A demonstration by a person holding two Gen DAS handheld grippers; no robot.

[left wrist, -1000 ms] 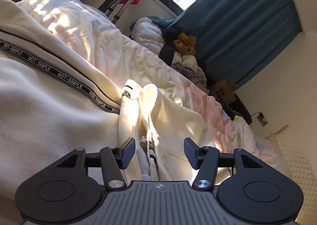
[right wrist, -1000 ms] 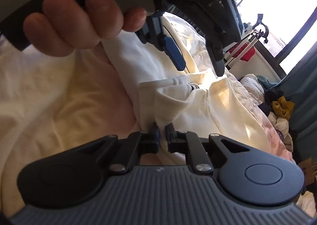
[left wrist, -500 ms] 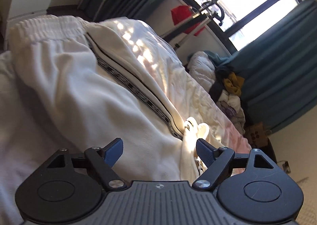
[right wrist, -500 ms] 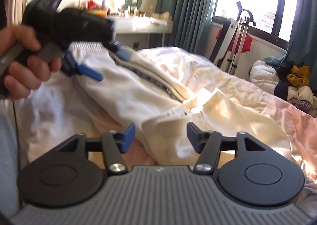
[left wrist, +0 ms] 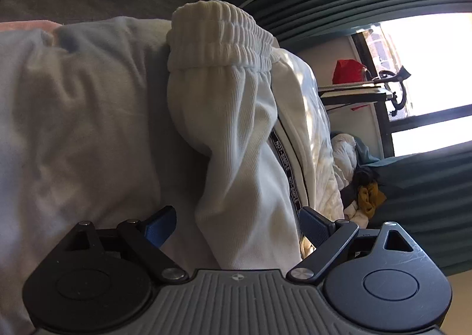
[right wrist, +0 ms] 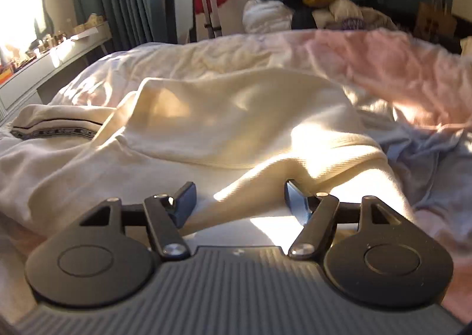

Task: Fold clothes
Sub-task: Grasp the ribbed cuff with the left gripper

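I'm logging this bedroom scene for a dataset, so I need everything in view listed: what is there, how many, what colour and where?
trousers: one pair, cream, black lettered side stripe, lying on the bed; elastic waistband at the far end in the left wrist view
bedding: white and pink, crumpled, under the trousers
clothes pile: one heap, white, mustard and dark pieces, beyond the bed by the curtains
curtains: teal, at the windows
red item: one, by the window, behind a folded stand
desk: one, white, small items on top, left of the bed
left gripper: black, blue pads, open astride the trousers
right gripper: black, blue pads, open over a fold
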